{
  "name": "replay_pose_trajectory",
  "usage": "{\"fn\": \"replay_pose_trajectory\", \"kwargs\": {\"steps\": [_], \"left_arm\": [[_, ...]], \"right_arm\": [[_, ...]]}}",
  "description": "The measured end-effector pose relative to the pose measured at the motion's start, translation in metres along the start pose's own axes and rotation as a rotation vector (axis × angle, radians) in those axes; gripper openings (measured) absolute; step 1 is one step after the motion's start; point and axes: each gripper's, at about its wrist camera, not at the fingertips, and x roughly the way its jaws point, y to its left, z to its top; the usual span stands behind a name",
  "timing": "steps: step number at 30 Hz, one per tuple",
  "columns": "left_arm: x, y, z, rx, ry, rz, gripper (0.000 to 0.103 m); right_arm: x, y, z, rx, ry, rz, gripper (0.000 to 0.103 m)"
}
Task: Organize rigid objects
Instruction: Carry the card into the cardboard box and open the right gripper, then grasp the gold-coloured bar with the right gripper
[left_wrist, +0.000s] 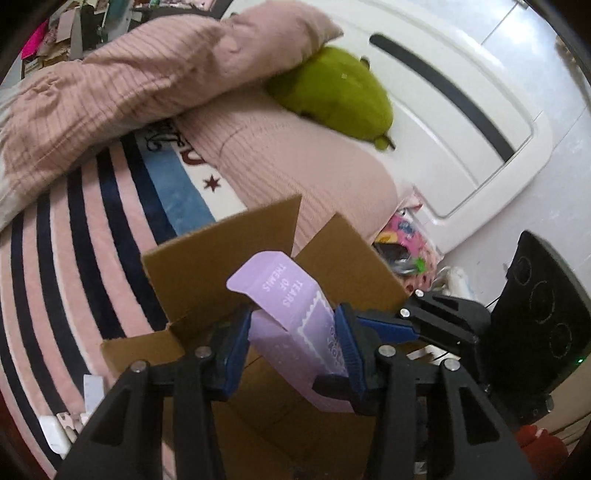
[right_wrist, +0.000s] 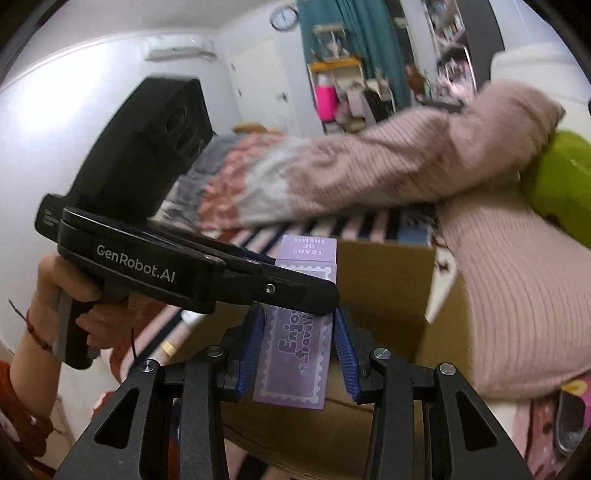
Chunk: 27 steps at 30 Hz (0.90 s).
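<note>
Purple carton (left_wrist: 295, 325) clamped between both grippers' fingers (left_wrist: 236, 339), over cardboard box (left_wrist: 207, 266).

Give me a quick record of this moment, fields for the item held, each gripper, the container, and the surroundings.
item held: purple carton, top flap open
left gripper: clamped on the carton's sides
right gripper: clamped on the same carton
container: cardboard box below, flaps up
setting: bed with striped blanket
nearby: pink pillow, green plush toy
</note>
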Motion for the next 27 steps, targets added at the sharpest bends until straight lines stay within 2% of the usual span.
{"fn": "replay_pose_trajectory", "kwargs": {"steps": [2,4,5,8,10,11,13,16,19,22,25,27], "left_arm": [[0.004,-0.001,-0.001,0.005,0.016,0.025,0.044],[0.003,0.001,-0.002,0.006,0.02,0.048,0.058],[0.0,0.001,-0.003,0.01,0.01,0.062,0.061],[-0.027,0.004,-0.011,0.01,-0.045,0.092,0.065],[-0.055,0.007,-0.02,0.006,-0.11,0.136,0.07],[-0.072,0.009,-0.027,0.006,-0.149,0.167,0.073],[-0.1,0.016,-0.041,-0.003,-0.209,0.226,0.082],[-0.143,0.035,-0.074,-0.04,-0.292,0.353,0.084],[-0.169,0.061,-0.107,-0.091,-0.332,0.447,0.087],[-0.183,0.092,-0.145,-0.147,-0.354,0.498,0.087],[-0.189,0.121,-0.185,-0.199,-0.368,0.518,0.087],[-0.188,0.136,-0.208,-0.231,-0.374,0.525,0.087]], "right_arm": [[0.005,-0.007,-0.001,0.008,0.053,-0.005,0.034],[0.01,-0.009,-0.002,0.015,0.09,-0.017,0.034],[0.012,-0.008,-0.001,0.015,0.097,-0.027,0.034],[0.011,-0.003,-0.003,0.008,0.097,-0.041,0.043],[0.006,0.008,0.0,-0.017,0.07,-0.032,0.054],[0.001,0.018,-0.001,-0.036,0.053,-0.023,0.055],[-0.007,0.04,0.001,-0.08,0.015,0.012,0.058],[-0.007,0.078,0.005,-0.147,-0.02,0.094,0.058],[0.005,0.126,0.004,-0.214,-0.023,0.212,0.058],[0.032,0.166,-0.005,-0.27,0.037,0.317,0.058],[0.075,0.194,-0.022,-0.334,0.146,0.355,0.058],[0.105,0.207,-0.037,-0.375,0.229,0.344,0.058]]}}
